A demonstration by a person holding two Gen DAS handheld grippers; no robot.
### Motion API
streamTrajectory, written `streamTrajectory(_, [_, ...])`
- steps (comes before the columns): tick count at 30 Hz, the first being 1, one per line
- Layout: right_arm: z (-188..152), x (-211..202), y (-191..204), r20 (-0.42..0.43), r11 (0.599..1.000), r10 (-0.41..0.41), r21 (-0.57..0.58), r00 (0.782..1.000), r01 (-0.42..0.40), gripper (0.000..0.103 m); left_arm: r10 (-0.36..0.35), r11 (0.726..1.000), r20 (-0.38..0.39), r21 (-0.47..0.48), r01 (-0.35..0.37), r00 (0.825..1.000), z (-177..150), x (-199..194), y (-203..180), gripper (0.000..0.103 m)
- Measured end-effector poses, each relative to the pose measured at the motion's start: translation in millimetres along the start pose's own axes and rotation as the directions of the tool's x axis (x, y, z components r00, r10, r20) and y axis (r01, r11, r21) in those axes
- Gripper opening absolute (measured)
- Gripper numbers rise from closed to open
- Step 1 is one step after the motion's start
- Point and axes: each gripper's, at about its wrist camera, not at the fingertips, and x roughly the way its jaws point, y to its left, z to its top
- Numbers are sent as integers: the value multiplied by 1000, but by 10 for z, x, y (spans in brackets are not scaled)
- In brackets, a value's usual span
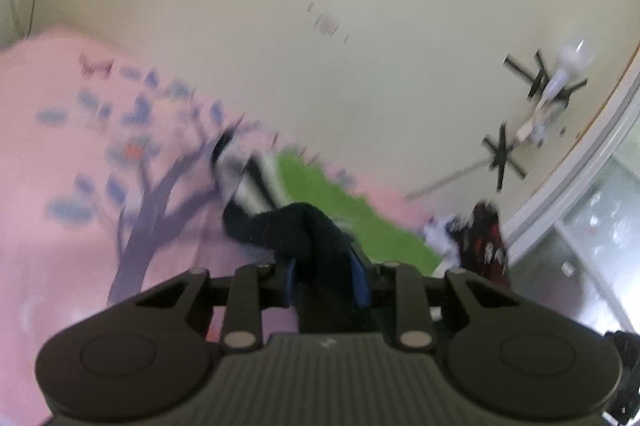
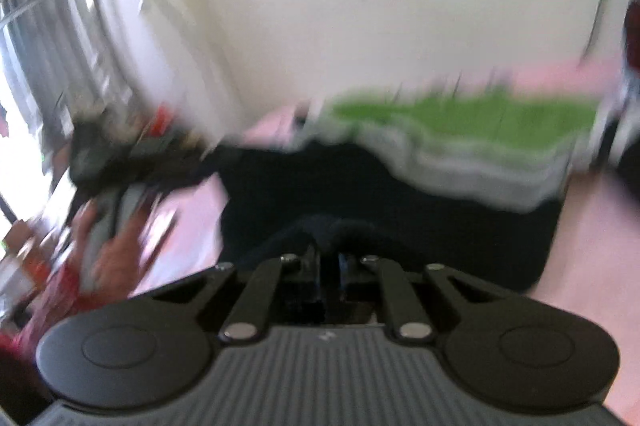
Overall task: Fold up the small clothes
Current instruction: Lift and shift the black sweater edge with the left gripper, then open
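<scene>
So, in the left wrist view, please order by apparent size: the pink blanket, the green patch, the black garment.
1. pink blanket
2. and 3. green patch and black garment: alike; nearness and blur prevent ranking.

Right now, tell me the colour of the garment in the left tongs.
Black garment, clearest in the left wrist view.

The bedsheet (image 1: 60,246) was pink with a purple tree, blue leaves and a green patch; the garment (image 2: 360,186) was black with grey-white stripes.

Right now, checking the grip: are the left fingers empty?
No, the left gripper is shut on the black garment, bunched between its fingers.
</scene>
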Motion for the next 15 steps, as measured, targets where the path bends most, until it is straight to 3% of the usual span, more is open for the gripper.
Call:
streamTrajectory(1, [153, 30, -57, 47, 999, -36, 28, 998, 34, 5, 20, 1000, 16, -1, -20, 1000, 86, 44, -42, 39])
streamTrajectory(2, [264, 97, -120, 73, 996, -70, 51, 995, 66, 16, 46, 999, 29, 4, -46, 999, 162, 112, -70, 52])
streamTrajectory(3, [322, 169, -176, 66, 995, -87, 58, 994, 83, 32, 77, 997, 40, 24, -78, 996, 224, 212, -78, 81])
streamTrajectory(4, [351, 260, -240, 38, 989, -133, 70, 990, 130, 55, 121, 992, 38, 27, -122, 992, 253, 291, -54, 90])
streamTrajectory(5, [329, 285, -288, 19, 986, -145, 82, 989, 143, 62, 162, 987, 21, 1, -162, 987, 258, 336, -3, 90])
streamTrajectory(6, [276, 263, -322, 7, 987, -132, 91, 991, 131, 62, 160, 986, -9, -41, -160, 987, 240, 357, 75, 90])
streamTrajectory(8, [99, 104, -364, -1, 992, -91, 92, 996, 91, 61, 97, 992, -15, -79, -98, 995, 131, 273, 209, 92])
streamTrajectory(12, [-295, -246, -351, -14, 997, -39, 70, 999, 40, 63, 67, 990, 1, -121, -66, 998, -151, 0, 415, 92])
streamTrajectory(15, [-528, -276, -301, -63, 997, -36, 62, 997, 40, 66, 63, 987, -11, -145, -64, 998, -293, -82, 536, 96])
